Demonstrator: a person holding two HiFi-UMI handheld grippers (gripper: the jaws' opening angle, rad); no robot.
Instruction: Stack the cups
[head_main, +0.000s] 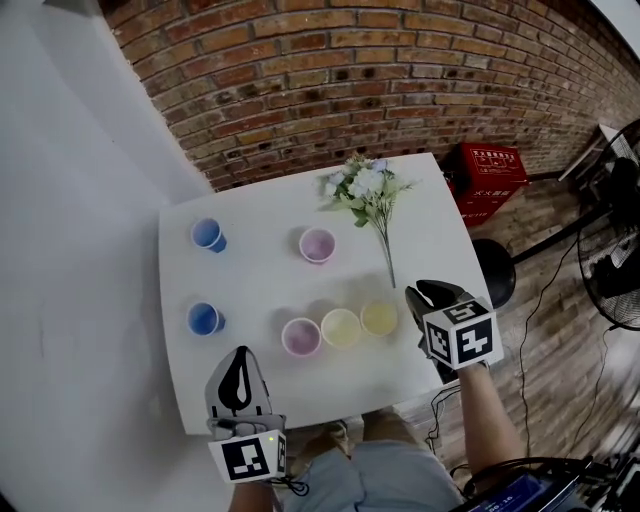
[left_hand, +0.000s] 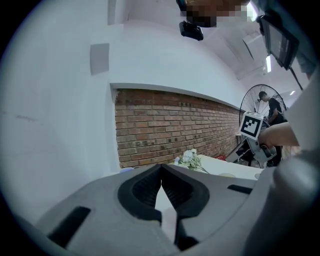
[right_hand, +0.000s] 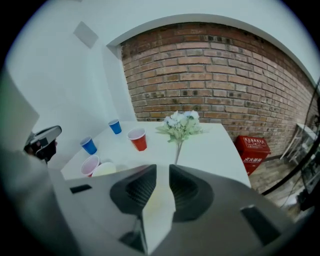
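Six cups stand on the white table (head_main: 430, 230). Two blue cups (head_main: 207, 235) (head_main: 203, 319) are at the left, and a red cup (head_main: 317, 245) with a pinkish inside is in the middle. Nearer me a pink cup (head_main: 301, 337) and two yellow cups (head_main: 341, 328) (head_main: 379, 318) form a row. My right gripper (head_main: 418, 296) hovers just right of the rightmost yellow cup, jaws open; in the right gripper view (right_hand: 162, 169) a pale yellow surface (right_hand: 156, 197) shows through the gap, not gripped. My left gripper (head_main: 240, 354) rests at the table's near edge, its tips touching (left_hand: 161, 168), empty.
A bunch of artificial flowers (head_main: 365, 190) lies at the table's far right. A red crate (head_main: 490, 180), a black stool (head_main: 495, 272) and a standing fan (head_main: 620, 250) are on the floor to the right. A brick wall (head_main: 400, 70) runs behind.
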